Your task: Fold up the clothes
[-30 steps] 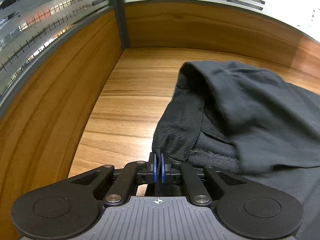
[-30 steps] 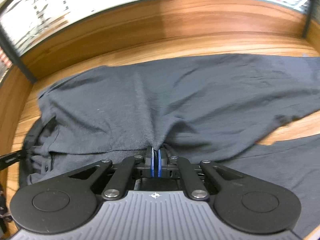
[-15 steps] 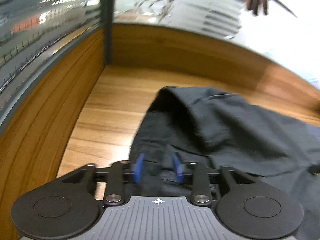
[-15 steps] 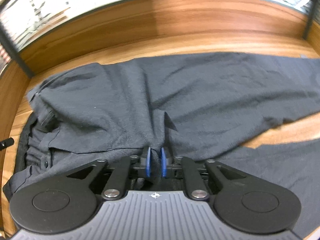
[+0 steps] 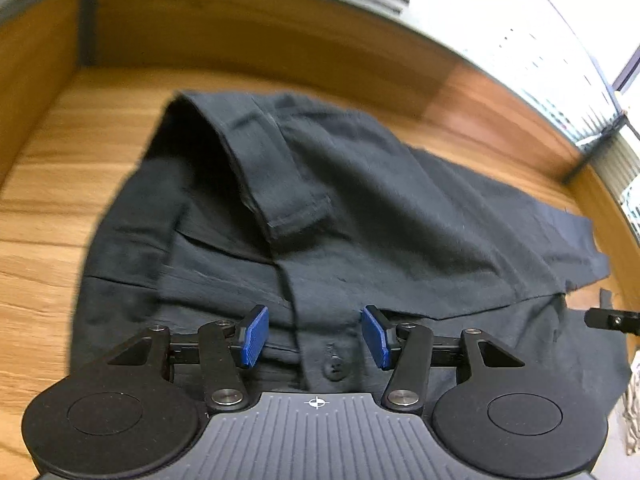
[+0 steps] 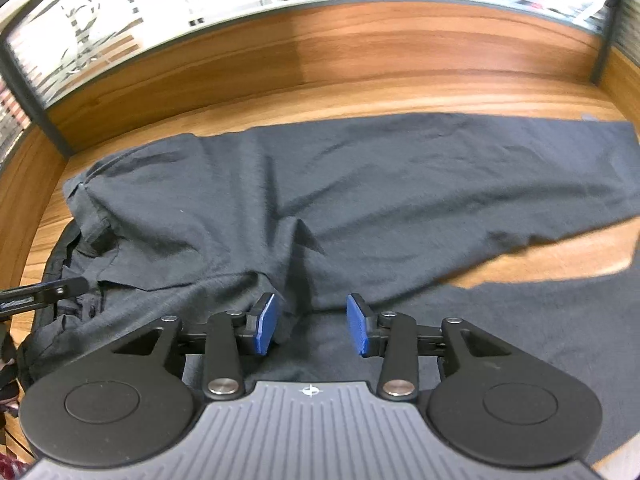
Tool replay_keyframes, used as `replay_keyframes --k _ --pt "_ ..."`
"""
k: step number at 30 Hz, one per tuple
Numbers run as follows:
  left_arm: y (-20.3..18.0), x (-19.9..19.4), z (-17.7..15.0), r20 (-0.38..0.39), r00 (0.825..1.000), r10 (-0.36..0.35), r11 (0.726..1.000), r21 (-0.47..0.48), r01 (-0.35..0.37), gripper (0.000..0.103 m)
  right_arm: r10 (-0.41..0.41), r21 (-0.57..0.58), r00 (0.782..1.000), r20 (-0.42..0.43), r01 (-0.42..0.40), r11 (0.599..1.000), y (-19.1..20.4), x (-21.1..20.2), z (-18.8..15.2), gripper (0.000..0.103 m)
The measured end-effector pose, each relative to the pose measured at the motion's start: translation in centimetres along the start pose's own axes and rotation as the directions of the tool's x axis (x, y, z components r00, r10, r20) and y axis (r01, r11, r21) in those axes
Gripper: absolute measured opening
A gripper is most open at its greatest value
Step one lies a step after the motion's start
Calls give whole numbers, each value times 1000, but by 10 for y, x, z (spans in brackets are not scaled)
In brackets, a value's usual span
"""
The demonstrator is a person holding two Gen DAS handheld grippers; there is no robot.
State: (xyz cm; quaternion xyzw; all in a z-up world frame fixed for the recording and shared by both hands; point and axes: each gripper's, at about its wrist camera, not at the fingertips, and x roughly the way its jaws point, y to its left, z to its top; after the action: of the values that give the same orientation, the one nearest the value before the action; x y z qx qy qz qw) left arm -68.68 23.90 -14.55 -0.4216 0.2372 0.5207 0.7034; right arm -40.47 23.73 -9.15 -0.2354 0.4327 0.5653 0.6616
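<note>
Dark grey trousers (image 5: 360, 208) lie on the wooden table (image 5: 48, 208), folded lengthwise with one leg over the other. The waistband with its button (image 5: 334, 366) lies just under my left gripper (image 5: 316, 336), which is open and empty above the cloth. In the right wrist view the trousers (image 6: 360, 184) stretch to the right. My right gripper (image 6: 312, 326) is open and empty above the crotch area. The tip of the left gripper (image 6: 44, 294) shows at the left edge there, and the right gripper's tip (image 5: 610, 320) shows in the left wrist view.
Wooden side walls (image 6: 360, 52) with frosted glass above enclose the table at the back and left. Bare wood (image 6: 560, 258) shows between the two trouser legs on the right. A pale cloth (image 5: 634, 408) peeks in at the right edge.
Both grippers were shut on the trousers a second ago and have opened, letting go of the cloth. The upper layer now lies flat, and both grippers have pulled back and up.
</note>
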Motion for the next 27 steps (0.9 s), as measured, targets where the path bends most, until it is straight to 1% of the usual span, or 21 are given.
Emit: replay_keyframes --k 1,2,3,5,6,9,12,13,16,17,19,20,23,24,27 --pt "-1 5 0 -16 1000 -10 1000 7 10 41 -5 6 1000 -1 5 1000 -3 -1 -3 44" --pt "-3 9 -1 -32 999 -20 1000 15 20 33 -9 12 1000 -4 9 1000 -5 -1 -5 44" --pt "-4 11 -2 -29 1000 -7 999 33 8 24 -14 18 1000 -7 14 1000 -7 -1 -7 45" --pt "-3 5 -3 -11 1000 -6 998 59 7 17 -22 28 1000 -13 22 999 -11 -1 -10 45" --pt "0 -1 -3 4 1000 3 998 61 -3 16 -23 31 1000 -16 24 999 -12 -1 -11 45" --pt "10 -25 0 59 996 68 996 56 -72 14 -25 34 999 -22 26 999 -17 1 -13 45" --pt "26 -51 9 113 977 179 983 25 -183 14 -25 30 999 -27 25 999 -19 3 -14 45" --pt "32 -56 13 111 973 202 978 25 -206 14 -24 28 999 -30 25 999 -19 5 -14 45" --pt "37 -47 14 67 957 281 955 80 -286 18 -22 22 999 -41 22 1000 -22 9 -16 45" --pt "38 -42 13 52 953 297 949 94 -301 25 -21 20 999 -45 22 1000 -23 10 -16 45" --pt "38 -40 9 57 954 294 951 78 -298 29 -25 15 998 -52 26 1000 -26 13 -17 45" --pt "36 -44 8 72 954 291 952 74 -296 33 -28 14 998 -55 29 999 -28 13 -17 45" --pt "30 -56 4 117 953 281 955 62 -290 53 -44 20 998 -49 45 999 -36 9 -20 45" --pt "25 -58 2 123 954 275 956 72 -285 57 -52 28 998 -48 53 998 -39 7 -21 45" --pt "12 -65 -5 142 957 255 958 99 -270 59 -82 49 996 -40 84 995 -53 1 -24 45"
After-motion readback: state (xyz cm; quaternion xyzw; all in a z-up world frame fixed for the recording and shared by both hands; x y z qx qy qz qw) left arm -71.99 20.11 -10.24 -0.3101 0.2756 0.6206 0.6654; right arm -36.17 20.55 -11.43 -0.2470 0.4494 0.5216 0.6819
